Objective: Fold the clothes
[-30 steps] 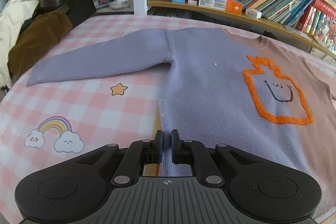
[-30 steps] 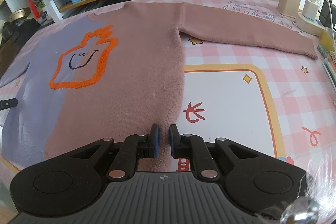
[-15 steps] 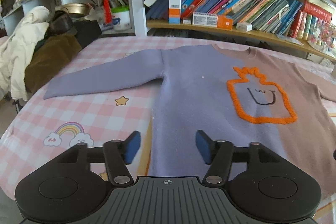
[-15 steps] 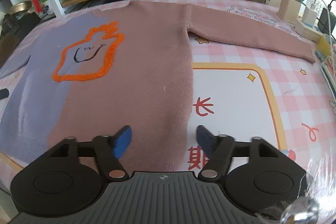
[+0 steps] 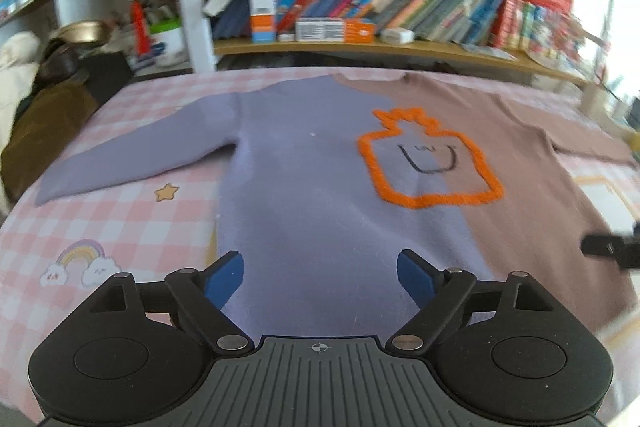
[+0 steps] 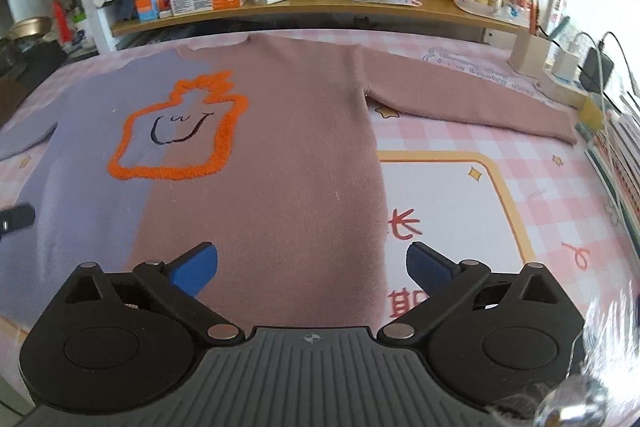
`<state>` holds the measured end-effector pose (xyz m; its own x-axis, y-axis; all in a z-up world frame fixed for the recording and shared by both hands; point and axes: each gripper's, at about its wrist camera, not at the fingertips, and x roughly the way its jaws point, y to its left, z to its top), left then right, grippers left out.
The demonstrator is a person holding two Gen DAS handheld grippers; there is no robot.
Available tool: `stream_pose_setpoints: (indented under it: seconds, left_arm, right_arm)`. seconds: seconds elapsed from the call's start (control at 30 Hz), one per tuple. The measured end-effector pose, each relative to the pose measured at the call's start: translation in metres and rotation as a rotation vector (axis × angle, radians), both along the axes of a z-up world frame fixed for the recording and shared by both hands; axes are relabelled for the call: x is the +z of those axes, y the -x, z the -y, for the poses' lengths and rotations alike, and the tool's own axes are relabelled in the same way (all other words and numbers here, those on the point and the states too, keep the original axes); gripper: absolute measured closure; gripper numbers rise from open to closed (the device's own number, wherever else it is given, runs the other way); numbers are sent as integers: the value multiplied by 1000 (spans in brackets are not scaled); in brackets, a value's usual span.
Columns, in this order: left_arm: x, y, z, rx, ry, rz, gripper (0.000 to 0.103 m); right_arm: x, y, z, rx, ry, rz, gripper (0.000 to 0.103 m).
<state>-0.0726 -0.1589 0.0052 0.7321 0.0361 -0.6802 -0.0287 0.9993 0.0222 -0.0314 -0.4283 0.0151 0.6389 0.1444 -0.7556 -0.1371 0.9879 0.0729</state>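
A sweater (image 5: pixel 312 187) lies flat, front up, on the pink checked tablecloth (image 5: pixel 120 219). Its left half is lilac, its right half dusty pink (image 6: pixel 288 163), with an orange outlined smiley motif (image 5: pixel 428 163) on the chest. Both sleeves are spread out sideways: the lilac sleeve (image 5: pixel 132 155) to the left, the pink sleeve (image 6: pixel 472 103) to the right. My left gripper (image 5: pixel 320 277) hangs open above the lilac hem with nothing between its blue pads. My right gripper (image 6: pixel 312 267) is open above the pink hem, also holding nothing.
A bookshelf (image 5: pixel 360 47) full of books runs along the table's far edge. Brown and cream clothes (image 5: pixel 36 115) are piled at the far left. Chargers and cables (image 6: pixel 576 67) sit at the far right, next to stacked books (image 6: pixel 624 155) on the right edge.
Both grippers were shut on the sweater's hem a second ago. They have let go, opened wide and pulled back and upward from the cloth.
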Motion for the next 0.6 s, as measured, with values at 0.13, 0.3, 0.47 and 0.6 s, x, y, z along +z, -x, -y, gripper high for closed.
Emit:
stream_pose_setpoints:
  seconds: [0.13,0.3,0.47,0.6]
  left_arm:
    - [-1,2,-16,-70,-10,-17,16]
    - [2,1,-41,-146,-6,-10,15]
    - [0,-1,-61,-223,4,-17,14]
    - [-4,2,-80,-276,12,-17,14]
  right_arm:
    - [1,6,-13,-38,15,14,1]
    - [4,24,-46,-81,33,5,1]
    - [6,44,-73,-138,52,10,1]
    - [4,58,-91,-193,59,10,1]
